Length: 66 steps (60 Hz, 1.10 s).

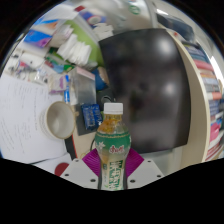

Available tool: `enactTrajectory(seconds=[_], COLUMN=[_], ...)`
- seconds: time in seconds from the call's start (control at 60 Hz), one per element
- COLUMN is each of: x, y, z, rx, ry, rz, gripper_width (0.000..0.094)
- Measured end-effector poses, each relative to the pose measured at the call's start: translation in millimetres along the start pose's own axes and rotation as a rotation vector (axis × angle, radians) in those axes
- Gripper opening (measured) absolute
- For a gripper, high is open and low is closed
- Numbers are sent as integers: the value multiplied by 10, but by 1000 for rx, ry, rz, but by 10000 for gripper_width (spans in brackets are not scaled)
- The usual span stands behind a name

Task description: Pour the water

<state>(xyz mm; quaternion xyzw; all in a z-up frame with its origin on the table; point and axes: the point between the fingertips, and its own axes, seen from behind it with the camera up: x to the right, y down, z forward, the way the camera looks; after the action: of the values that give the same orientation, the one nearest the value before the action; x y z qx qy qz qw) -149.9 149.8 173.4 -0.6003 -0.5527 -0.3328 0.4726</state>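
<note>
White-capped bottle (pixel 113 135) of amber liquid wears a green, red and white label; magenta pads (pixel 93 160) flank it; at ten o'clock, a pale cream bowl (pixel 61 121); behind, a black monitor (pixel 140 90)

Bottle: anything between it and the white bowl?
Gripper view: nothing; bare table separates the bowl from the bottle, which the hand-held gripper holds between its fingers.

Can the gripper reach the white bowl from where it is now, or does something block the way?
Probably yes. The gripper is shut on the bottle, and the white bowl stands just ahead and to the side, with bare table around it.
</note>
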Motion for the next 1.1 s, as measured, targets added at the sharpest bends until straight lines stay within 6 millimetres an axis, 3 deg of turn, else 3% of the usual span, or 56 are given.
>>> enactTrajectory(seconds=[0.117, 0.217, 0.283, 0.383, 0.65, 0.8, 0.967, 1.033, 1.067, 1.1], x=[174, 295, 222, 179, -193, -433, -393, -381, -387, -392], y=[62, 119, 198, 470, 797, 884, 966, 989, 960, 953], z=[-158, -182, -167, -39, 138, 153, 77, 70, 70, 70], rx=[23, 116, 130, 163, 182, 172, 197, 188, 189, 187], ry=[-47, -83, -84, -73, -3, 14, 92, 111, 109, 105], rz=[459, 829, 1030, 1183, 1306, 1282, 1334, 1344, 1340, 1336], gripper_width=[290, 298, 296, 297, 297, 285, 320, 372, 490, 497])
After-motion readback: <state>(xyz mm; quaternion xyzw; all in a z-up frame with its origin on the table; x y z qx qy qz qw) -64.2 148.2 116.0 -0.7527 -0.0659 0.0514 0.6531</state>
